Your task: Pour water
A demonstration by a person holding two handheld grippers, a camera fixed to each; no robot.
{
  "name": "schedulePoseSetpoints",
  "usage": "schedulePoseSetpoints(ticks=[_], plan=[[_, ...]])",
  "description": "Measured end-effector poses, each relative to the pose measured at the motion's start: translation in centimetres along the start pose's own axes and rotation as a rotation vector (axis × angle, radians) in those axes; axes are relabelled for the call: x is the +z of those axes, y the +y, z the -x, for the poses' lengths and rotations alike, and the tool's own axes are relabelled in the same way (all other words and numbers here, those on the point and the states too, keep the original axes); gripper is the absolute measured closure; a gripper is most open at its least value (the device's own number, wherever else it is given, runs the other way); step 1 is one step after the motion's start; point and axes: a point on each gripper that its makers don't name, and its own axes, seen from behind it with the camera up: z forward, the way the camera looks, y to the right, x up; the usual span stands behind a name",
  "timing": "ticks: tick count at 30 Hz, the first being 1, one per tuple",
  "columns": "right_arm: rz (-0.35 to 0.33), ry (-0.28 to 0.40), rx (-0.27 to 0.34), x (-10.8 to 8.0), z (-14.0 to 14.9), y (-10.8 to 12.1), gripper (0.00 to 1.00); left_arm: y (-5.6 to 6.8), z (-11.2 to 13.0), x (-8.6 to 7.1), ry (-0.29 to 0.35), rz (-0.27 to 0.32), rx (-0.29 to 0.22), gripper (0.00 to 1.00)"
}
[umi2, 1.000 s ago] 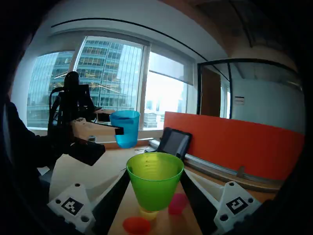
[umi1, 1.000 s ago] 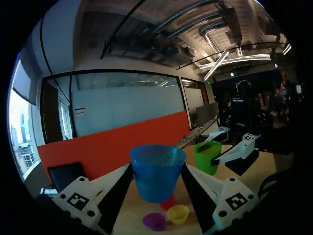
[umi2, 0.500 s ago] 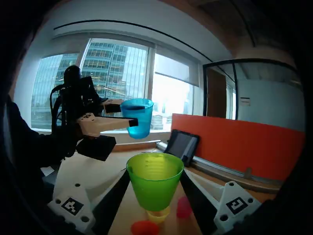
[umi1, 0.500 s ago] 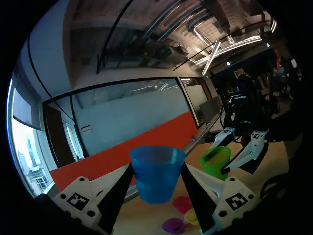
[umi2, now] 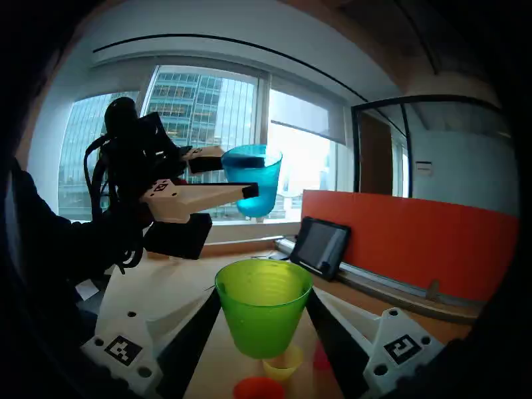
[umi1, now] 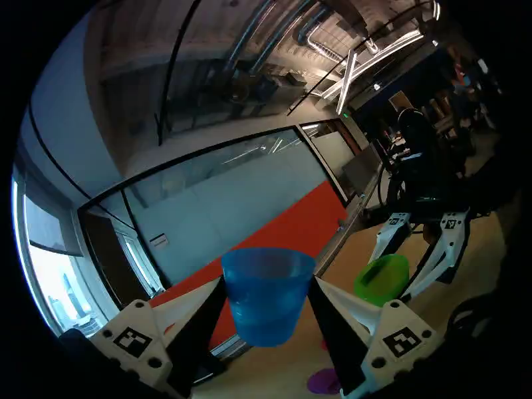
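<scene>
My left gripper (umi1: 266,287) has its jaws closed partway around a translucent blue cup (umi1: 267,299), one finger pressing each side of it. My right gripper (umi2: 265,298) grips a green cup (umi2: 264,316) the same way, upright between both fingers. In the right gripper view, the blue cup is held in the air, higher than the green cup's rim and apart from it. I cannot tell how much water either cup holds. Below the green cup, a small yellow cup (umi2: 282,362) and an orange cup (umi2: 259,388) sit on the wooden table (umi2: 166,282). A dark tablet (umi2: 324,246) leans by an orange partition (umi2: 425,246).
</scene>
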Motion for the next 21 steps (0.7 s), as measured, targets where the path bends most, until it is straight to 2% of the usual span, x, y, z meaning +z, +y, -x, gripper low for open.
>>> schedulePoseSetpoints(ticks=[9, 21], plan=[[-0.023, -0.016, 0.004, 0.5, 1.1, -0.8, 0.09, -0.4, -1.1, 0.1, -0.004, -0.003, 0.108, 0.16], [-0.054, -0.025, 0.007, 1.5, 1.6, -2.3, 0.09, -0.2, -2.6, 0.2, 0.001, 0.003, 0.238, 0.16]])
